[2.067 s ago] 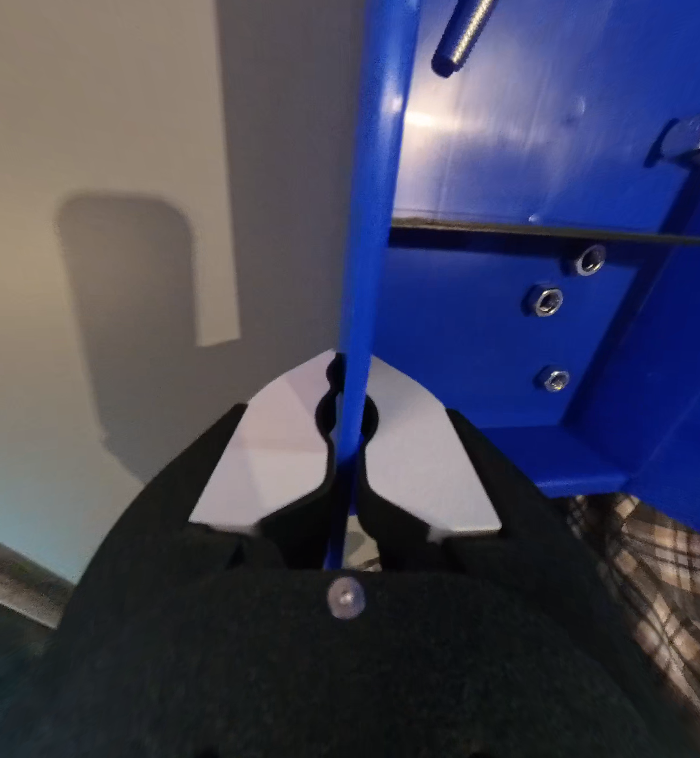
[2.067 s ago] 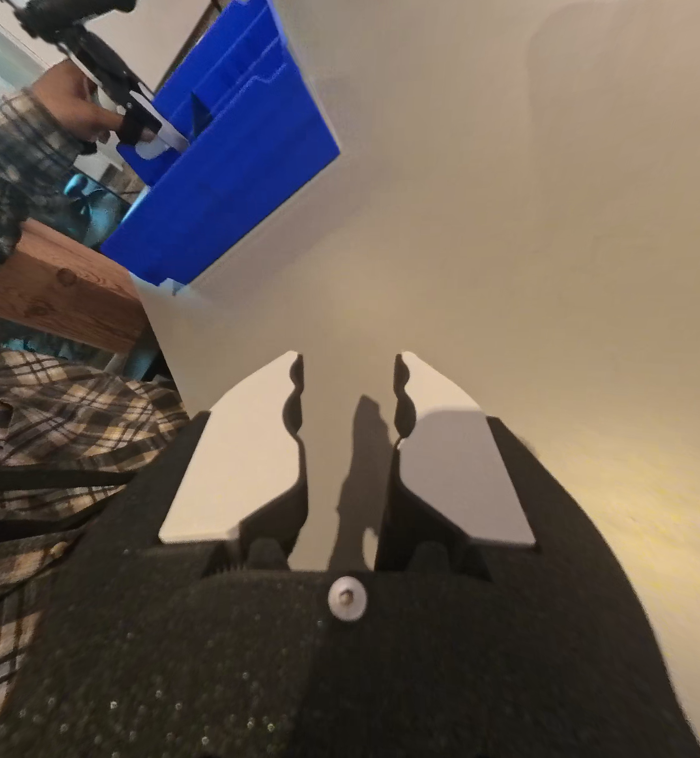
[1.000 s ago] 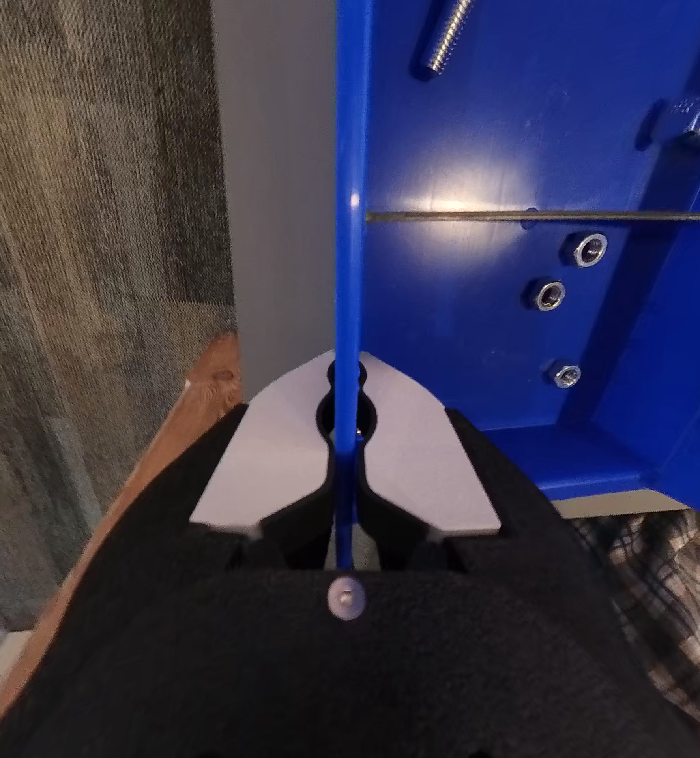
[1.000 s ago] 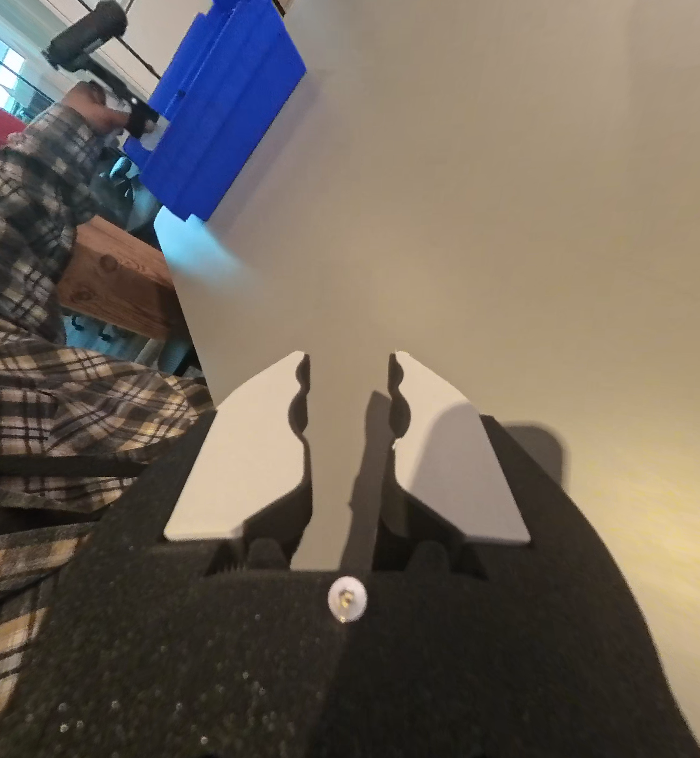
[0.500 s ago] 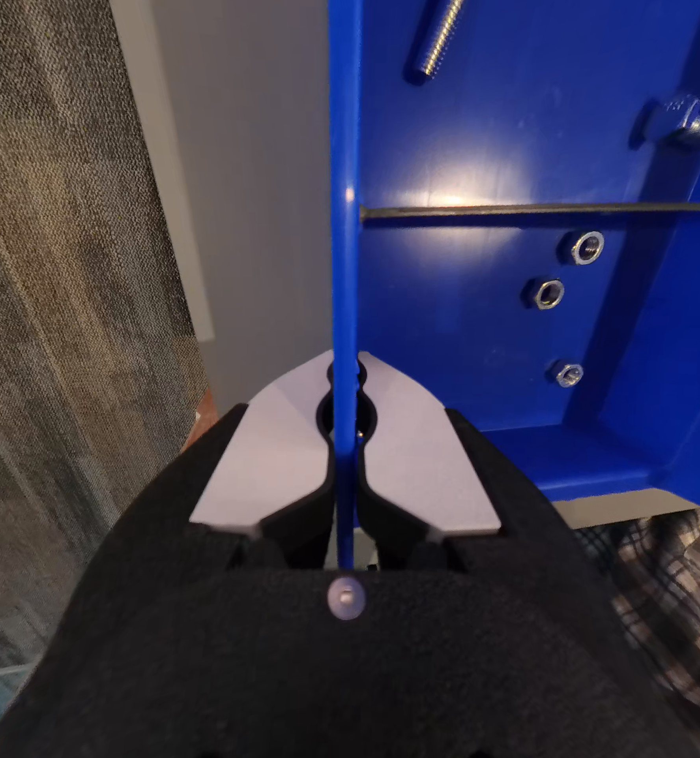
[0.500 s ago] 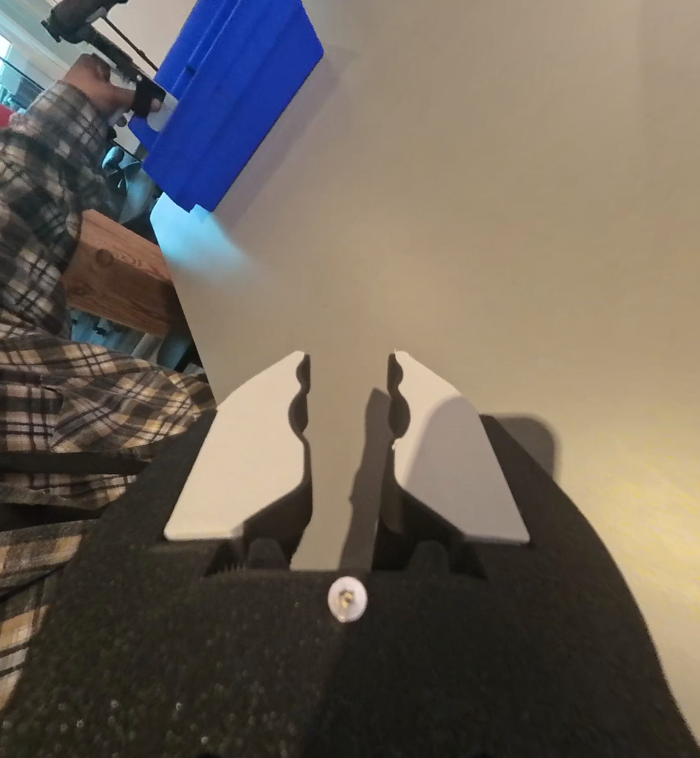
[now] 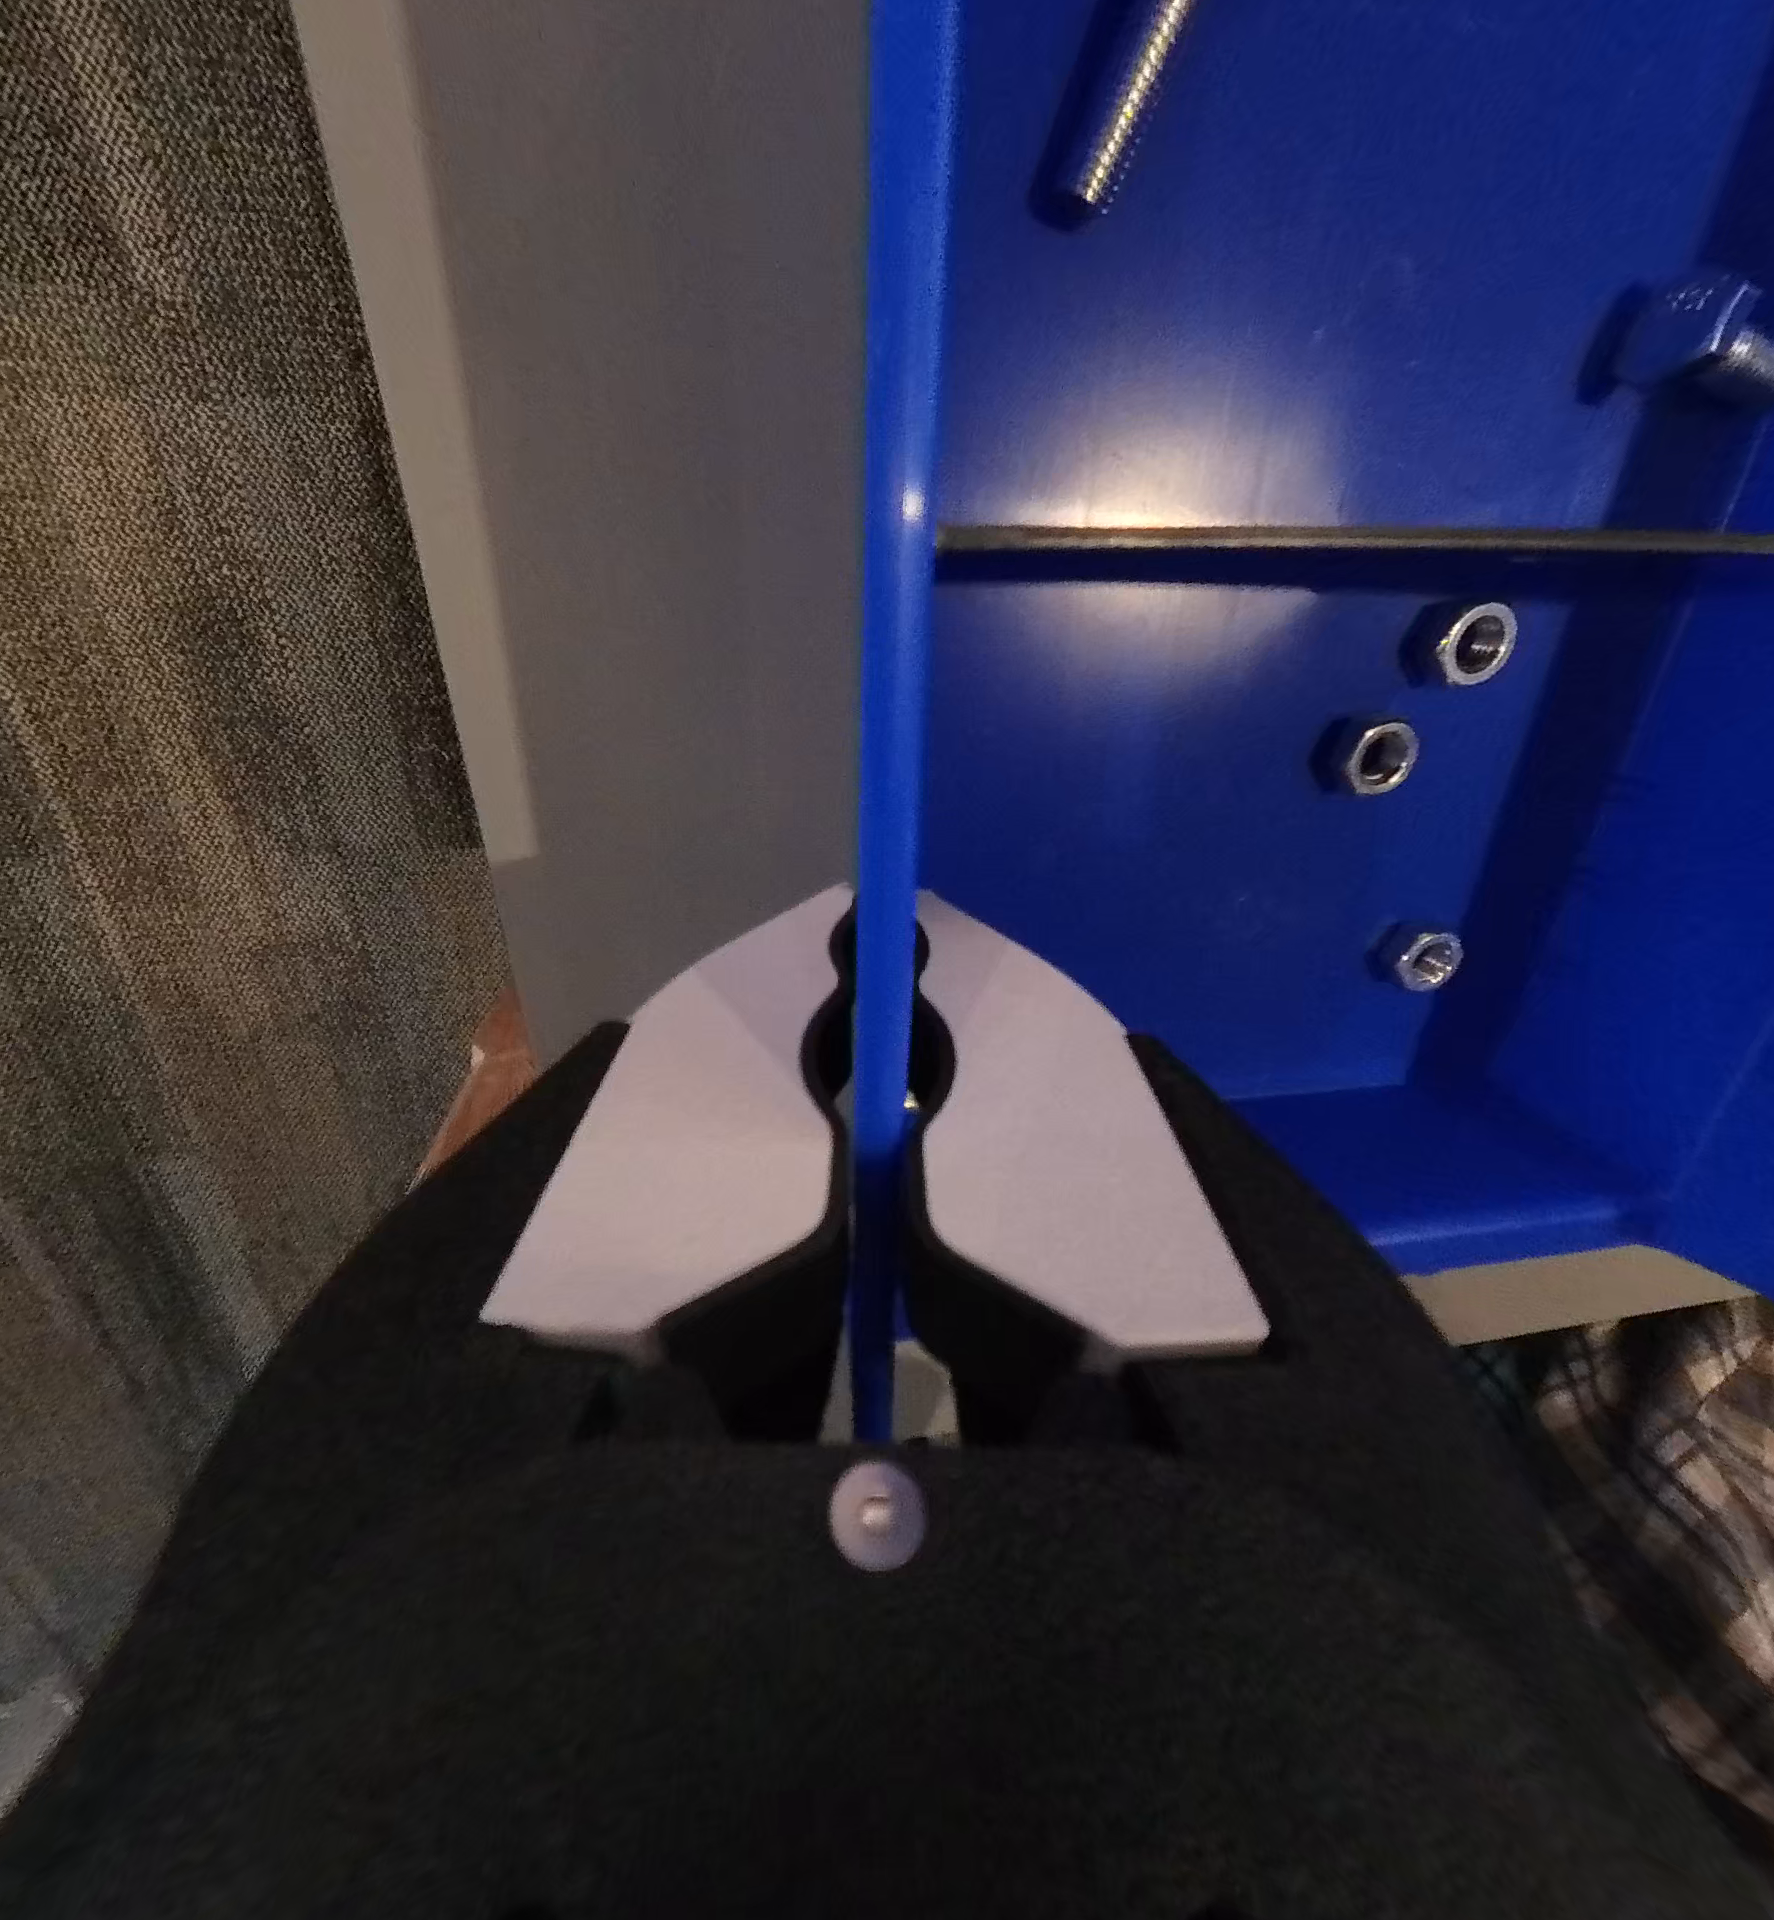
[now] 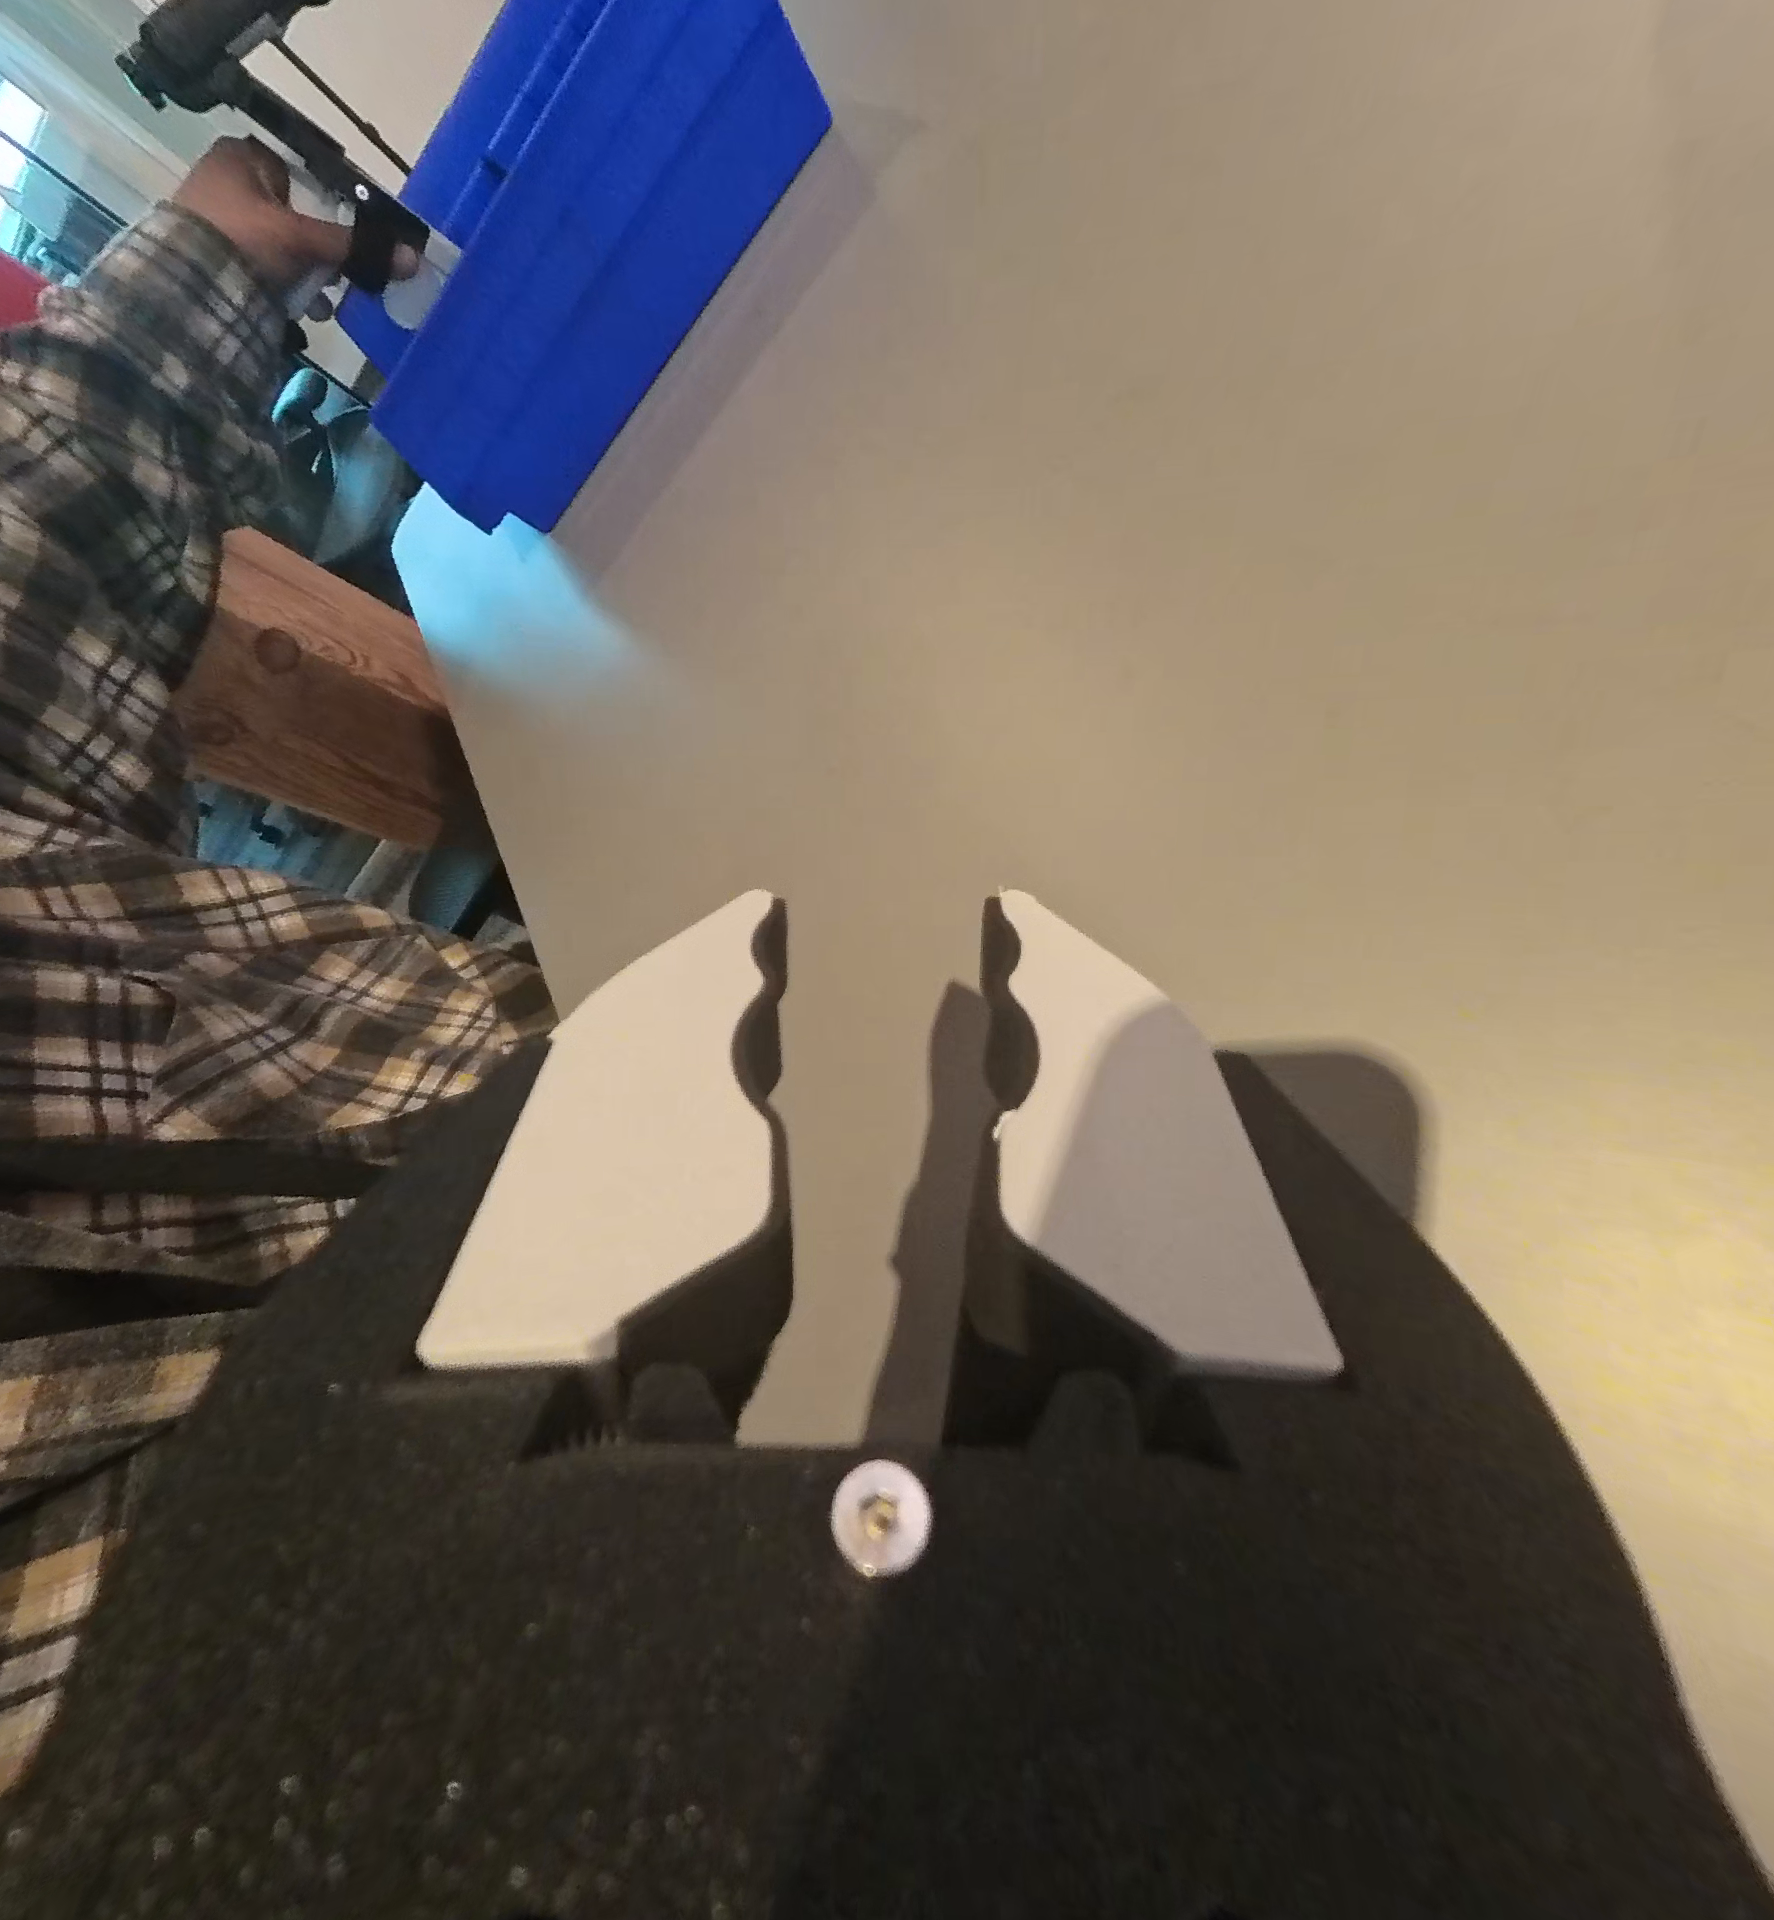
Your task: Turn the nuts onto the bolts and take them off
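My left gripper (image 7: 885,920) is shut on the side wall of a blue plastic bin (image 7: 898,623). Inside the bin, past a dark divider (image 7: 1382,545), three loose silver nuts lie in the near compartment: one (image 7: 1473,646), a second (image 7: 1379,757) and a third (image 7: 1425,959). Two bolts lie in the far compartment, one threaded shank (image 7: 1111,114) and one with a hex head (image 7: 1730,343). My right gripper (image 8: 883,914) is open and empty, low over the pale table. The bin (image 8: 592,270) and the left gripper (image 8: 395,265) show far off at the upper left in the right wrist view.
The pale tabletop (image 8: 1278,520) spreads out ahead of the right gripper. A wooden table edge (image 8: 311,717) and a plaid sleeve (image 8: 83,520) are on the left. In the left wrist view grey carpet (image 7: 135,623) lies beyond the table's edge. There is about 65 cm between the tips of the two grippers.
The left gripper has stayed shut on the bin wall and swung with it toward the table's edge, so carpet now shows at left. The right gripper has closed slightly but stays open.
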Demonstrator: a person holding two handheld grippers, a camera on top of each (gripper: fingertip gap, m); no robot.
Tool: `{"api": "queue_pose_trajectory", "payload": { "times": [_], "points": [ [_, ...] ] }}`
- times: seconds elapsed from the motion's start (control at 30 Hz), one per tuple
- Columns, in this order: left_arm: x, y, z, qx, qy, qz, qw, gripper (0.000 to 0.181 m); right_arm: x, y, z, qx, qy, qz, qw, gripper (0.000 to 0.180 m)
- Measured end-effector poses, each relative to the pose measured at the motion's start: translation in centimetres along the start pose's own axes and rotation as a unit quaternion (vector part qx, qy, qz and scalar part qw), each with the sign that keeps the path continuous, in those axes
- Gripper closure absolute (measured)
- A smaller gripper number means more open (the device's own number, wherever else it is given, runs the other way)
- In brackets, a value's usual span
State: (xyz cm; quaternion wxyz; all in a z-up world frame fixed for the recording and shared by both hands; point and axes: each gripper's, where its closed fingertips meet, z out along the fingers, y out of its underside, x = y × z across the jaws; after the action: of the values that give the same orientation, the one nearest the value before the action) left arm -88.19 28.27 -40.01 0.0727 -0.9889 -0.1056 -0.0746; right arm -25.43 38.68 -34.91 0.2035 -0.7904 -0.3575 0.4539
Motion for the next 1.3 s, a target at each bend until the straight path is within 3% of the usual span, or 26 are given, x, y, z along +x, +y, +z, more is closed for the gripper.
{"api": "queue_pose_trajectory", "payload": {
  "times": [0.57,0.77,0.97,1.1,1.3],
  "points": [
    [-0.5,0.7,-0.2,0.001,0.007,-0.008,1.0,0.175,0.2,-0.2,-0.1,0.004,-0.002,0.002,1.0,0.144],
    [-1.6,0.6,-1.3,0.024,-0.003,-0.015,1.0,0.144,0.5,-1.0,-0.9,0.021,0.005,-0.005,1.0,0.143],
    [-1.3,-1.5,-6.7,0.152,0.016,-0.001,0.988,0.122,1.3,-1.8,-2.6,0.043,0.031,-0.017,0.998,0.141],
    [2.8,-4.4,-12.6,0.31,0.062,0.069,0.946,0.114,1.9,-2.7,-4.1,0.07,0.049,-0.026,0.996,0.139],
    [13.7,-6.5,-22.0,0.528,0.104,0.215,0.815,0.095,3.3,-4.1,-6.5,0.118,0.102,-0.05,0.986,0.131]
  ]
}}
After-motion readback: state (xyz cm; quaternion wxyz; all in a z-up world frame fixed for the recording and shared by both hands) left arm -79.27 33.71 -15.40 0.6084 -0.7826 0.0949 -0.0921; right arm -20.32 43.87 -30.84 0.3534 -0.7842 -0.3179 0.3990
